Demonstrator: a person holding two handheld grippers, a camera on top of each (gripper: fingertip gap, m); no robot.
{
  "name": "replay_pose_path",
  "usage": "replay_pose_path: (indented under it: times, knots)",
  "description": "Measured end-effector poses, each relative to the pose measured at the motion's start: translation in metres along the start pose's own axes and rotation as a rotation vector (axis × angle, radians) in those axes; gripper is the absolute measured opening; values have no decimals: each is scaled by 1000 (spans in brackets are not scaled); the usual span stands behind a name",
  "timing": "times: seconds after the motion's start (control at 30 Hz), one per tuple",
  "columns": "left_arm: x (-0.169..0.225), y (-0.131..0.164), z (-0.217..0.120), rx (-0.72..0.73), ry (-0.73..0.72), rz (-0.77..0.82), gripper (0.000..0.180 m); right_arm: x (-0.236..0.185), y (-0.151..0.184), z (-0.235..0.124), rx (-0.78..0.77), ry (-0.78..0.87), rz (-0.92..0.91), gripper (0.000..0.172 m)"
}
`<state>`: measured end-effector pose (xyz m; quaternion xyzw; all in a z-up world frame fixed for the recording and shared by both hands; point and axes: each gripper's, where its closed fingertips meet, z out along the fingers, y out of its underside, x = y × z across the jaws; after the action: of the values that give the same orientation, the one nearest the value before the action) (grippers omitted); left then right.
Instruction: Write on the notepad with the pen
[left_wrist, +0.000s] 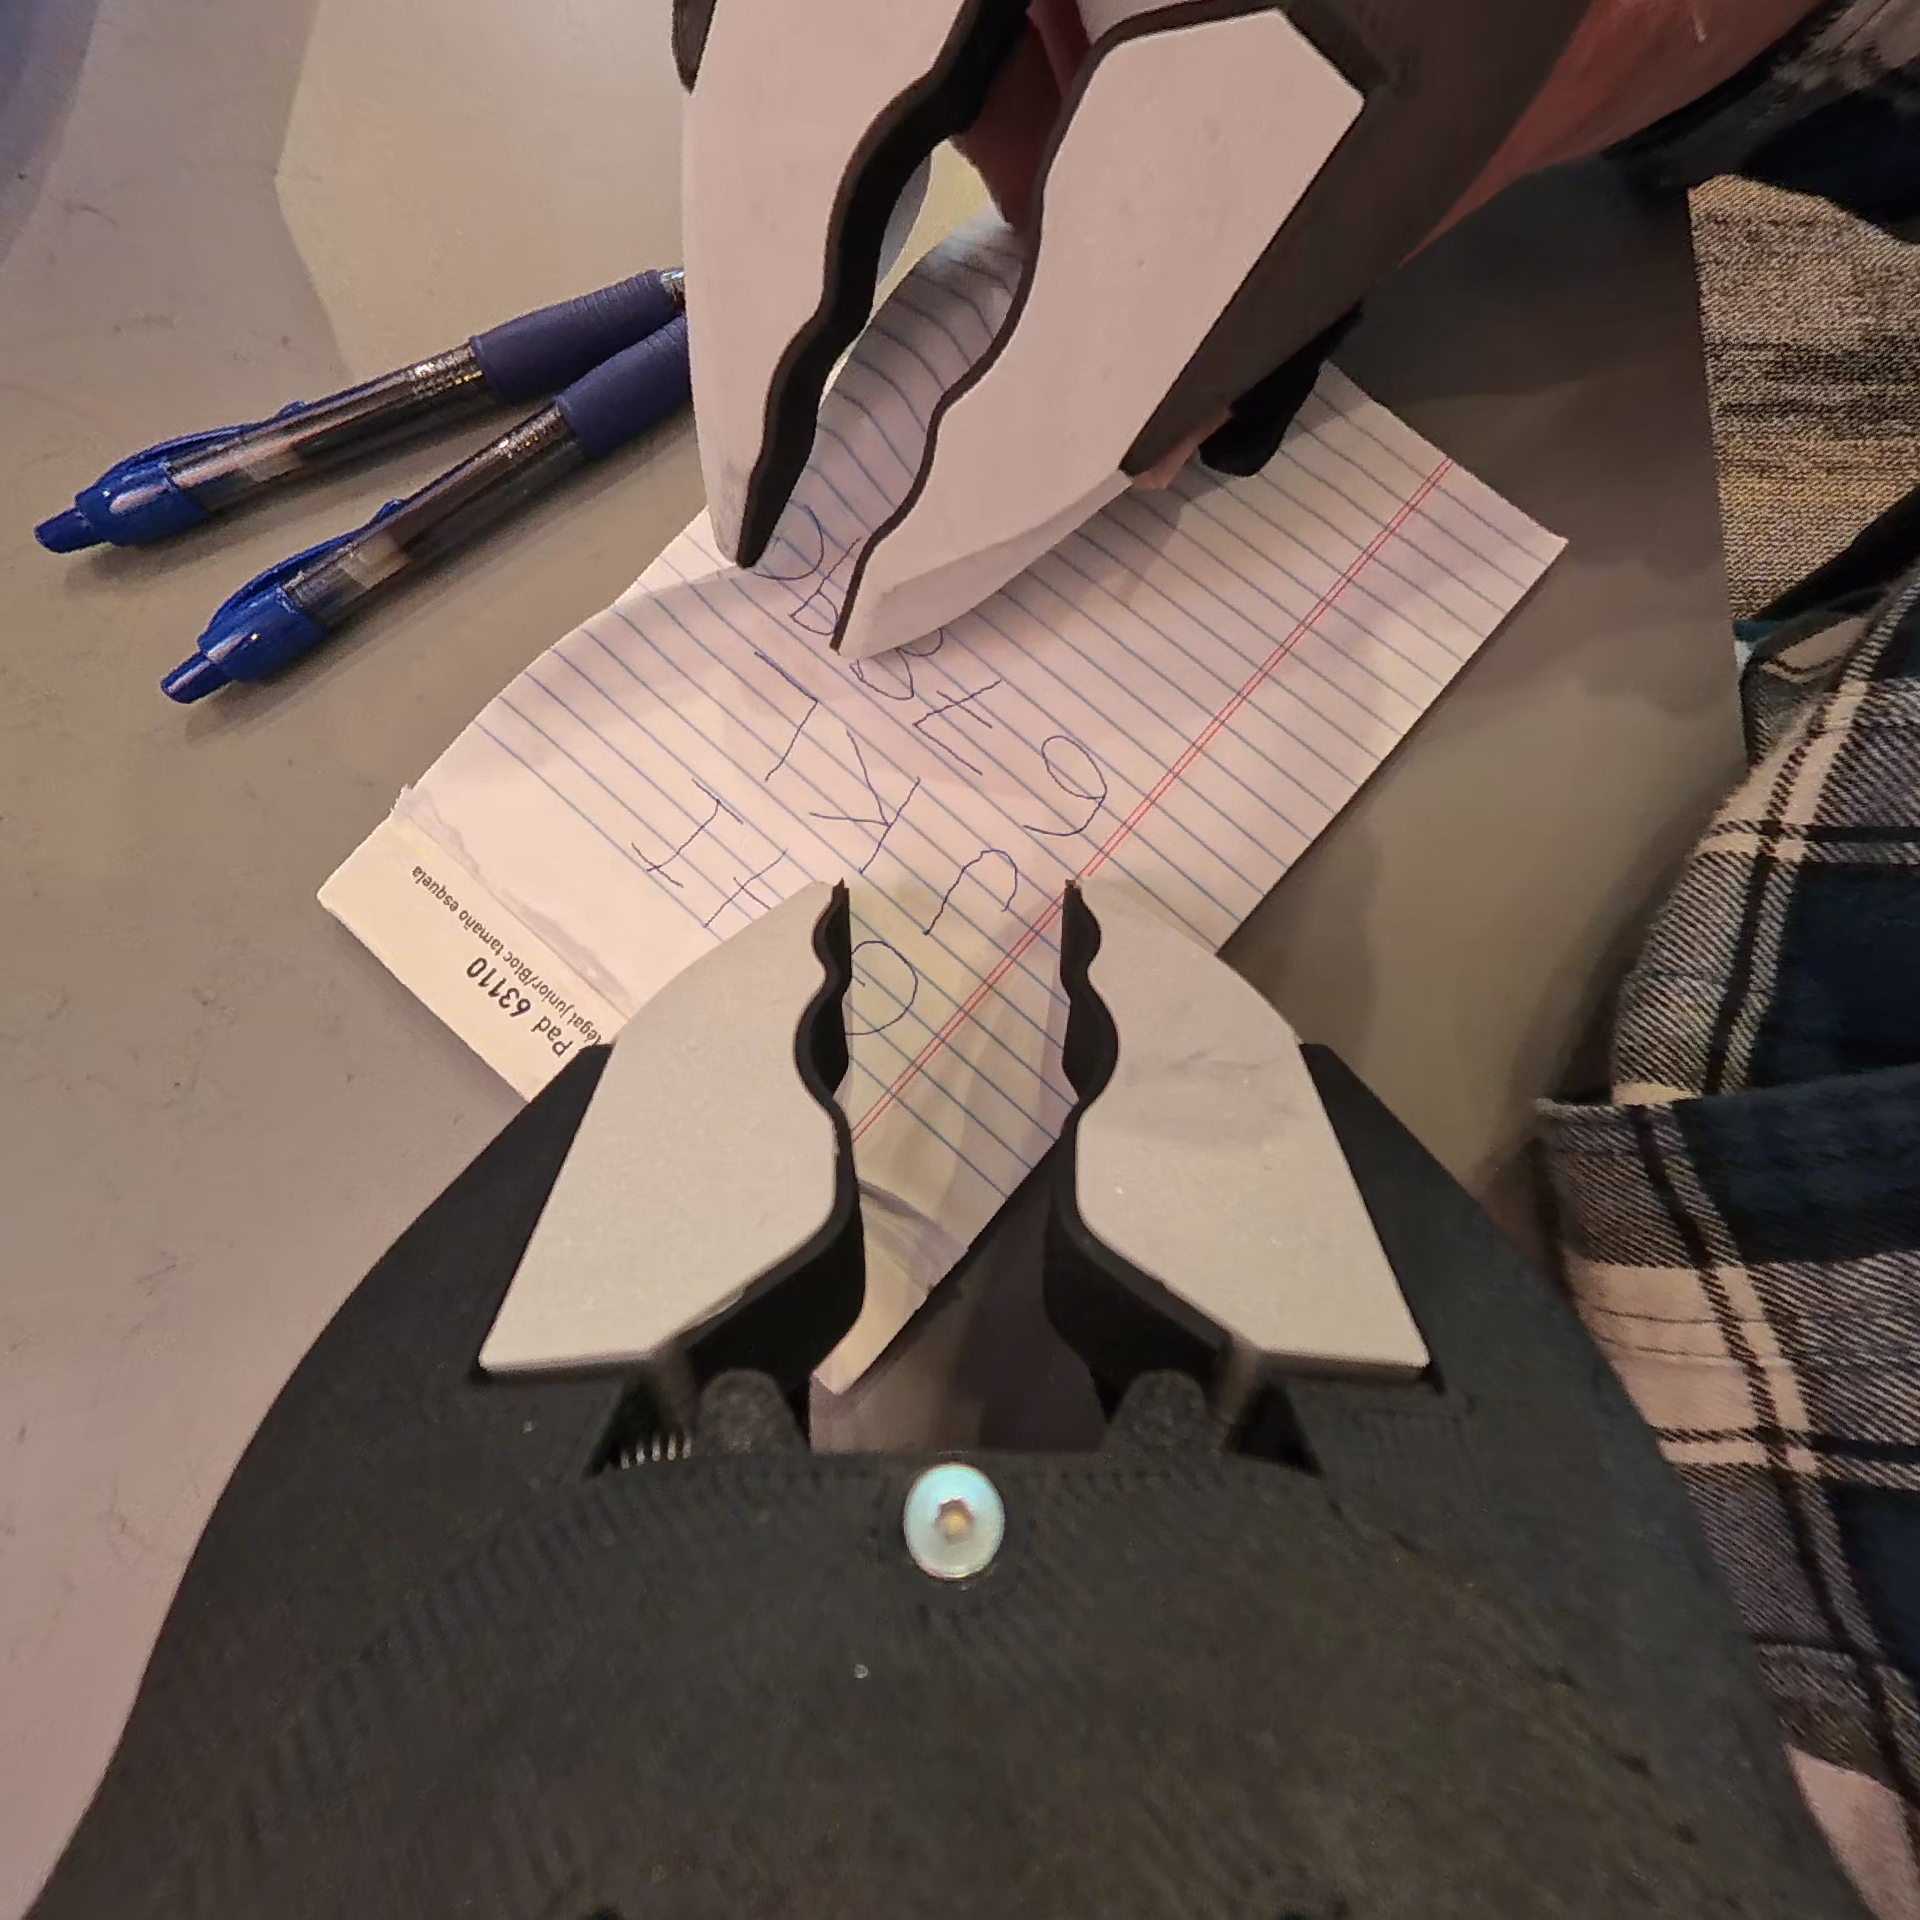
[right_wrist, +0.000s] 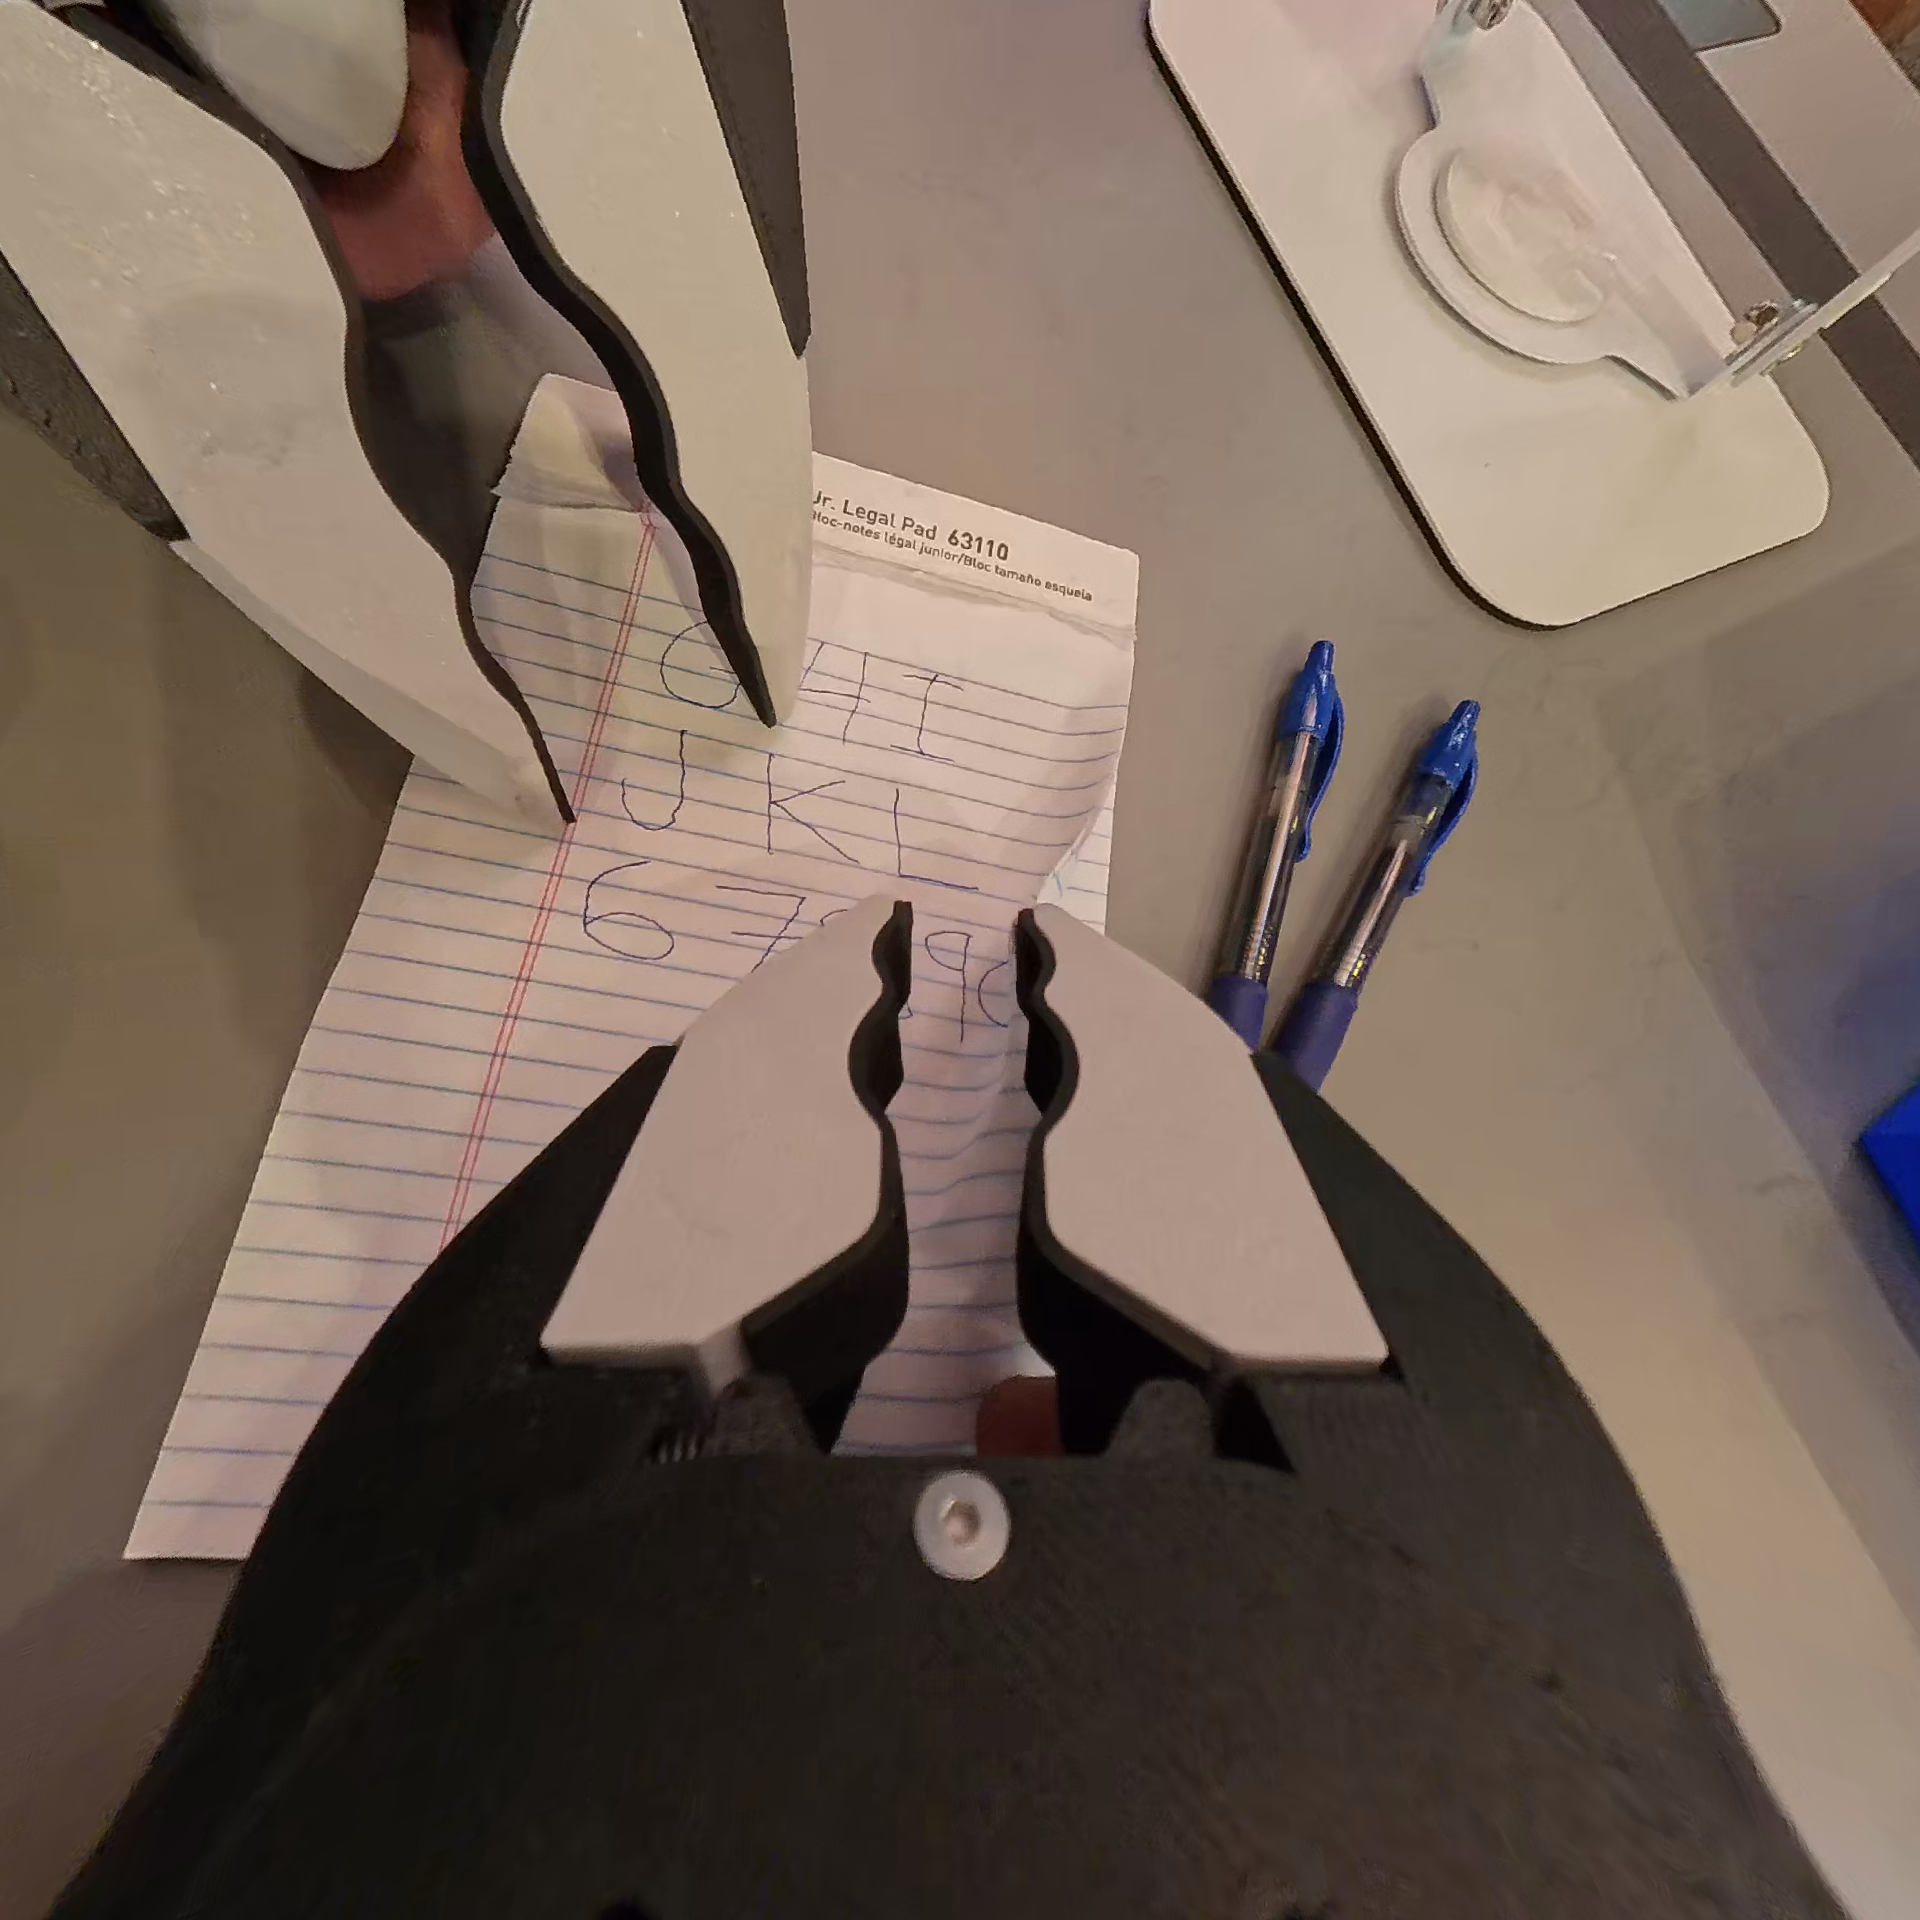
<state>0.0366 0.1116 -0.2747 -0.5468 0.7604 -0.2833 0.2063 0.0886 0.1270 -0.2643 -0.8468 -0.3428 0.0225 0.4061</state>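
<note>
Both grippers hover empty with parted fingers over the notepad (right_wrist: 727, 790) lying flat on the table, so the right gripper (right_wrist: 961, 914) is apparently nearer the two pens (right_wrist: 1340, 862), whose long axes run roughly parallel to its fingers just to its right.

From my left gripper (left_wrist: 954, 888) I see its fingers spread, bare, over the lined notepad (left_wrist: 1195, 665), which carries blue handwriting. The right gripper (left_wrist: 795, 597) comes in from above, tips down at the page. Two blue pens (left_wrist: 395, 457) lie side by side on the grey surface (left_wrist: 156, 1039). Plaid cloth (left_wrist: 1766, 1143) fills my right edge.
</note>
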Motion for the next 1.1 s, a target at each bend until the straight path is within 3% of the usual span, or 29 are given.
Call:
replay_pose_path:
  times: [0.6,0.7,0.87,1.0,1.1]
  knots:
    - [0,1,2,-8,-2,9,38,0,0,4,-54,53,-89,20]
    - [-5,-2,2,-20,-14,26,32,0,0,4,-48,51,-83,21]
    - [-32,-25,2,34,-82,154,32,-1,-1,5,-37,51,-86,20]
    - [-46,-29,17,-1,-135,349,46,-1,-2,5,-27,46,-82,19]
    - [-48,-36,21,10,-124,412,53,-1,-3,6,-17,41,-73,19]
